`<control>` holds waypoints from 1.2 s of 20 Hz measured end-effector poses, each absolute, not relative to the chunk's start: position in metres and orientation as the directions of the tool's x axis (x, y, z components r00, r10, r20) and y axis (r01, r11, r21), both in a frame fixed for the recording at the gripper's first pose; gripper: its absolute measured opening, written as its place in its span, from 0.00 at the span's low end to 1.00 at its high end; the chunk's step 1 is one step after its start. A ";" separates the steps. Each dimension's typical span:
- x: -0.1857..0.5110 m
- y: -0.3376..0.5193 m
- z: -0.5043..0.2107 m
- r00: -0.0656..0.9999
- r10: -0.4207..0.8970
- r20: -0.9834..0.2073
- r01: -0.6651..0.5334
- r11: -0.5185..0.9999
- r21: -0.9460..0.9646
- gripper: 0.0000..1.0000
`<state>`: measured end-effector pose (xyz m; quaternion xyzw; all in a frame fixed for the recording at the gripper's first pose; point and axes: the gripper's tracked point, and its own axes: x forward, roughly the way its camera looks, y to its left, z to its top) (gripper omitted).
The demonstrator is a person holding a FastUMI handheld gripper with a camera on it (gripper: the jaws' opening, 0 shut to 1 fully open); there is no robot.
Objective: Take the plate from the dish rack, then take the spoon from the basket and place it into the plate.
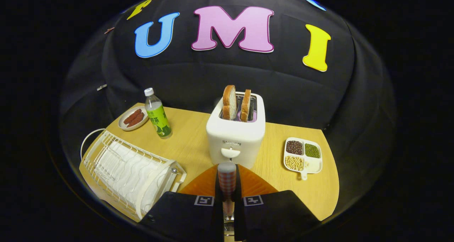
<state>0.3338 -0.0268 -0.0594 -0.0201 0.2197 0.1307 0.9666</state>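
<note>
Gripper view, read left to right. The dish rack (127, 172) stands at the surface's (191, 135) near-left corner, white plates on edge in its slots for easy lifting. Behind it, at the far-left corner, sit a small dish of sausages (133, 118) and a green-labelled bottle (158, 114). At centre, the hand-held gripper (227, 196) is closed on the checked handle of the spoon (227, 180), both fingers pressing it, held upright above an orange plate (253, 183) just ahead of the fingers; release into the plate appears to be the remaining step. Beyond stands a toaster (236, 133) with two bread slices. A divided tray of beans (303, 155) lies near the right edge.
</note>
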 end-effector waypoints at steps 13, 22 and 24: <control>0.217 -0.025 -0.071 0.786 0.339 -0.516 -0.315 0.939 0.137 0.15; 0.132 -0.006 -0.159 0.649 0.383 -0.658 -0.339 0.919 0.201 0.15; 0.119 -0.001 -0.178 0.624 0.379 -0.684 -0.342 0.919 0.197 0.15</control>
